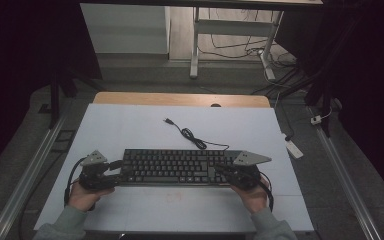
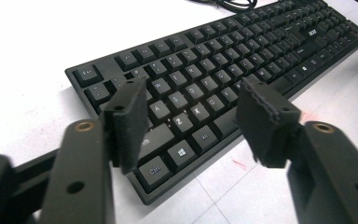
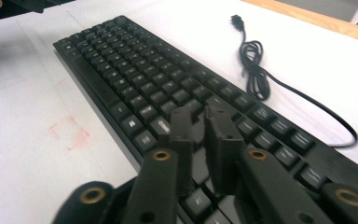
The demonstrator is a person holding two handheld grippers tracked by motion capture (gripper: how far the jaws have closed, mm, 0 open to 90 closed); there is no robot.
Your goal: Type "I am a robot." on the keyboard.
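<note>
Lying flat across the near middle of the white desk (image 1: 130, 130) is the keyboard (image 1: 172, 166), long side toward the person, and both hands are working its two ends. At the left end the left hand (image 1: 82, 195) is coming in from the bottom edge, sleeve low, and holding the left claw (image 1: 114, 167) level, pointing inward at the keyboard's short side. In the left gripper view its jaws are standing apart over the bottom-left keys, one pad above the shift area, the other over the near edge by the space bar, gripping nothing. At the other end the right hand (image 1: 252, 192) is mirroring that pose, wrist angled in, with the right claw (image 1: 220, 170) lying over the right-hand keys. In the right gripper view its jaws are nearly together, a thin gap between the pads, hovering just above the keys; nothing is sitting between them. Behind the keyboard its cable (image 1: 192, 136) is trailing loosely coiled, plug lying free.
</note>
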